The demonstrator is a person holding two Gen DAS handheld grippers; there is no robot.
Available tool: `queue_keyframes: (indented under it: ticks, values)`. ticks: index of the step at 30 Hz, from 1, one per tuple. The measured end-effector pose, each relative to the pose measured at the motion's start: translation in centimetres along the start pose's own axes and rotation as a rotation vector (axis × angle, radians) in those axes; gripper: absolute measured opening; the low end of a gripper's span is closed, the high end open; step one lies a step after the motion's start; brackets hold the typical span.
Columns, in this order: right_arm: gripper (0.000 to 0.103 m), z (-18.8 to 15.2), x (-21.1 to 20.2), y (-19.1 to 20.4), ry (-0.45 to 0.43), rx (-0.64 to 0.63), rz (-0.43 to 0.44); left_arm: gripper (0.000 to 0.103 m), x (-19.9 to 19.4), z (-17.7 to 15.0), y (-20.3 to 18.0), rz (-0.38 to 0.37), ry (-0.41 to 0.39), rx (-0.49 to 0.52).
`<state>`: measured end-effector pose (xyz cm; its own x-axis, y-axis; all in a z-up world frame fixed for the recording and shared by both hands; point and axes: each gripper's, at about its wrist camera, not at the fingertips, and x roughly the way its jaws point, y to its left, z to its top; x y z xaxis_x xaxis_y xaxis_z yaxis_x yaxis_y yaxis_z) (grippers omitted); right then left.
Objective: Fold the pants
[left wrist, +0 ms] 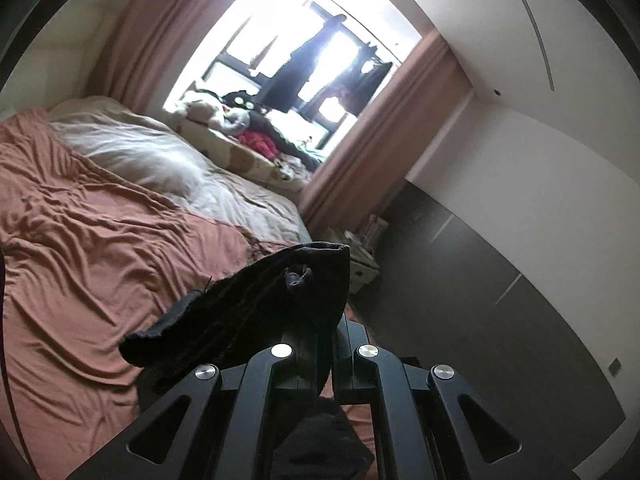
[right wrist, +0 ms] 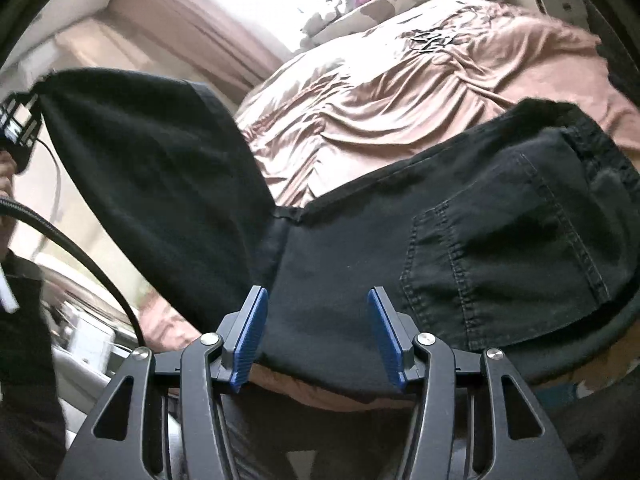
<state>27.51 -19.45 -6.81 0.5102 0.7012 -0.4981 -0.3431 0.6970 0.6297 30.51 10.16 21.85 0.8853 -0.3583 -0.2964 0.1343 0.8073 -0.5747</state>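
Nearest in the left wrist view, the left gripper (left wrist: 316,360) has its jaws pressed together on a bunched edge of the black pants (left wrist: 256,308). The cloth rises out of the jaws and spills to their left, with a knotted drawstring end showing just above the grip. More dark fabric hangs below the jaws. Beyond the held cloth lies a bed with a wrinkled rust-coloured sheet (left wrist: 80,240), then a pale duvet (left wrist: 152,152), then a heap of soft toys and clothes under a bright window (left wrist: 304,40) with pink curtains.

Nearest in the right wrist view, the right gripper (right wrist: 318,332) has its jaws apart, its blue pads (right wrist: 250,340) standing clear on either side. The pants (right wrist: 500,240) lie directly ahead of these jaws and between the pads, but neither pad presses on the fabric. A stitched back pocket (right wrist: 512,256) sits ahead and to the right of the jaws. A second dark panel lifts up and away to the left, toward the other handheld device at the frame's far left edge. Past the cloth, the same rust sheet (right wrist: 400,92) runs away to the window.

The garment's long axis appears to run crosswise to the right jaws, left to right. Only the left hand holds it; the right jaws are the ones nearer the flat pocket panel and would need to close on an edge there for the next fold.
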Motion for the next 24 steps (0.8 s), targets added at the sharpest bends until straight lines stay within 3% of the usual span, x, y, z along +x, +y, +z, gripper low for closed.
queue_keyframes:
  ticks: [7,13,24]
  values:
    - [0.050,-0.5,-3.7,-2.5,-0.061,0.045,-0.010,0.004,4.6,-0.7,-2.8,-0.032,0.054,-0.009]
    - [0.050,-1.1,-4.2,-4.2,-0.064,0.089,-0.033,0.004,8.9,-2.0,-4.9,-0.043,0.103,-0.015]
    - [0.050,-0.6,-5.4,-5.6,-0.060,0.139,-0.072,0.005,15.1,-7.6,-3.7,-0.069,0.233,-0.091]
